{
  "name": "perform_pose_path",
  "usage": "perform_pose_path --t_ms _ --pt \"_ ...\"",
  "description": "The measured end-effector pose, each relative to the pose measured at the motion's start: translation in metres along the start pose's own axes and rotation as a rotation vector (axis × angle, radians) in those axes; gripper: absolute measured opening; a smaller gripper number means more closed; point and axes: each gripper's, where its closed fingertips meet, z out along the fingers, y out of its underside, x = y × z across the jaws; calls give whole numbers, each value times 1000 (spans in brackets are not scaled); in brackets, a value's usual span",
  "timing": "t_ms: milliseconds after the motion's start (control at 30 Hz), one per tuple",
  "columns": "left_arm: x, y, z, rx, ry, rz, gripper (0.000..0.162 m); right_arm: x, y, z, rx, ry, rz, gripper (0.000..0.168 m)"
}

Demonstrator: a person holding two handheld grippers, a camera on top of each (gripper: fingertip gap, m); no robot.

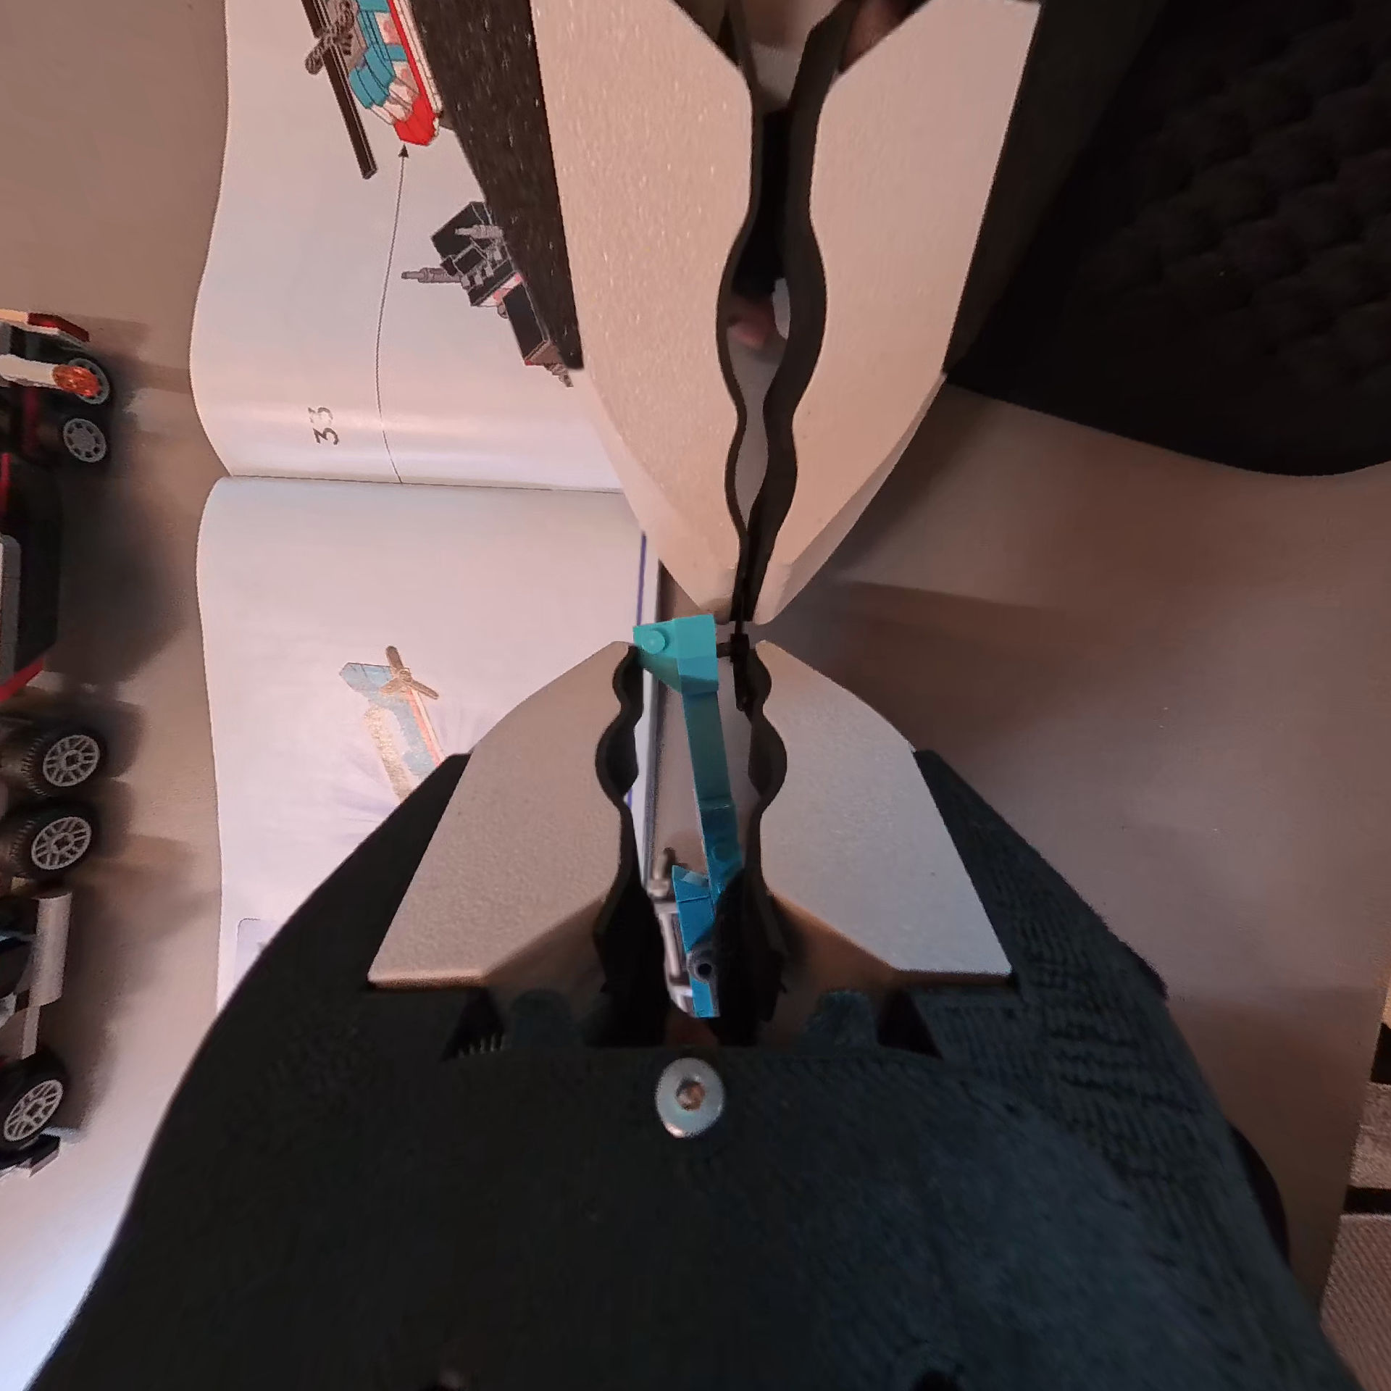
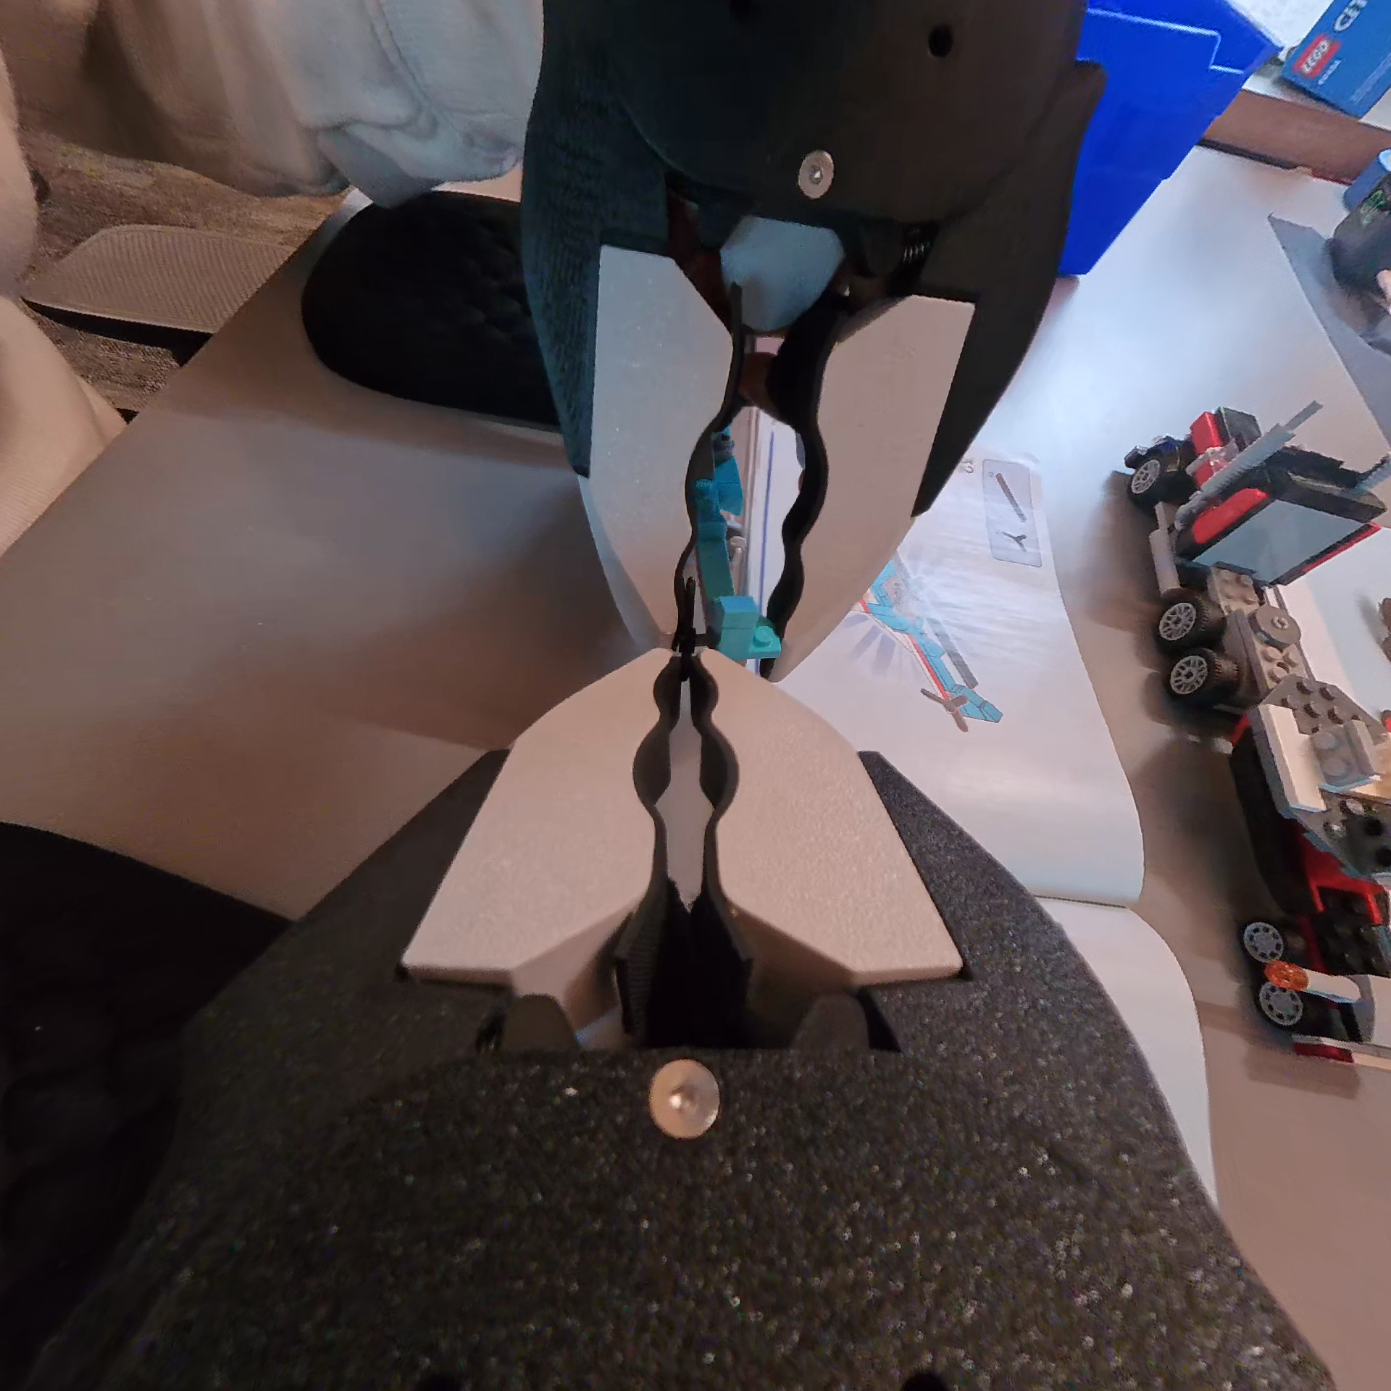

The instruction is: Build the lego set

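Note:
My left gripper is shut on a teal Lego helicopter tail assembly, which lies lengthwise between its fingers with grey parts at the deep end. Its studded teal tip sticks out at the fingertips. My right gripper comes in from the opposite side, tip to tip, and is shut on a small black piece. That black piece touches the side of the teal tip. The left gripper and the teal assembly also show at the top of the right wrist view.
An open instruction booklet lies on the table under the grippers. A built red, black and grey Lego truck stands beside it. A black padded mat lies farther off. A blue box stands at the far right. My two grippers' fingertips are within a few centimetres of each other.

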Motion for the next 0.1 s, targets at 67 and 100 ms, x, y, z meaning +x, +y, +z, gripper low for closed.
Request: perform_pose_path --t_ms 67,100 --pt "-1 0 0 2 2 -6 26 2 0 0 -9 18 -12 2" --pt "-1 0 0 1 10 -12 26 1 1 -1 -10 13 -10 4"
